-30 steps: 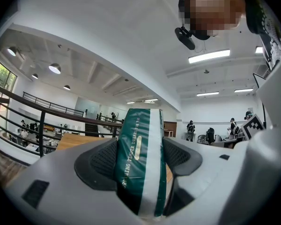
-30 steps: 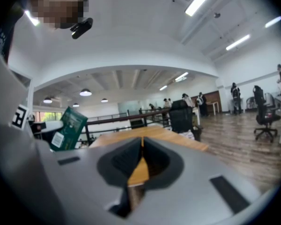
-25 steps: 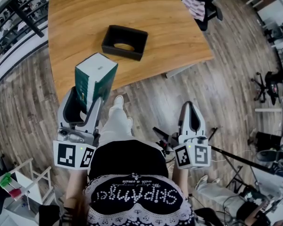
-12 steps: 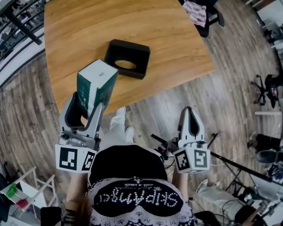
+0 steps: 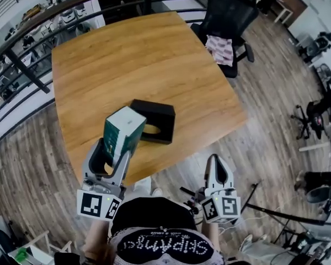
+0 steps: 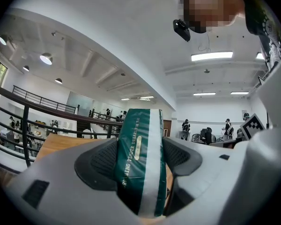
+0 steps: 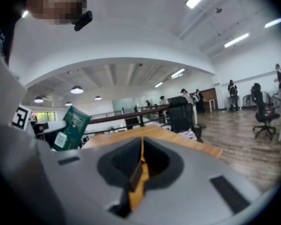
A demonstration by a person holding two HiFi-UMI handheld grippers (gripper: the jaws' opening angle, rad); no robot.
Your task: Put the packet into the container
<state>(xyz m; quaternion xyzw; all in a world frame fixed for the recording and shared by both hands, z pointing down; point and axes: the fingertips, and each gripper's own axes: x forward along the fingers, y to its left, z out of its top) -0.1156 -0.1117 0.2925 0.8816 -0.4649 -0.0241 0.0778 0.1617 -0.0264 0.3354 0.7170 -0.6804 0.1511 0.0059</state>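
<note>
While pinched between the jaws of the left hand-held gripper [image 5: 115, 148], packet [image 5: 123, 132] stands upright over counter [image 5: 132, 59], near container [image 5: 154, 110]. Right hand-held gripper [image 5: 218, 160] closed, empty, off counter.

The person wears a black top [image 5: 164, 240] with white mirrored lettering across the chest and a white lace-like pattern below it. The left gripper [image 5: 115, 148] and the right gripper [image 5: 218, 162] share one build: a smooth pale grey shell that narrows toward the far end, with a dark hollow inside. Each carries a cube near the body, left [image 5: 98, 205] and right [image 5: 222, 208], faced with black-and-white square markers and a small green light. The fingers [image 6: 100, 161] have black, finely ribbed pads.
</note>
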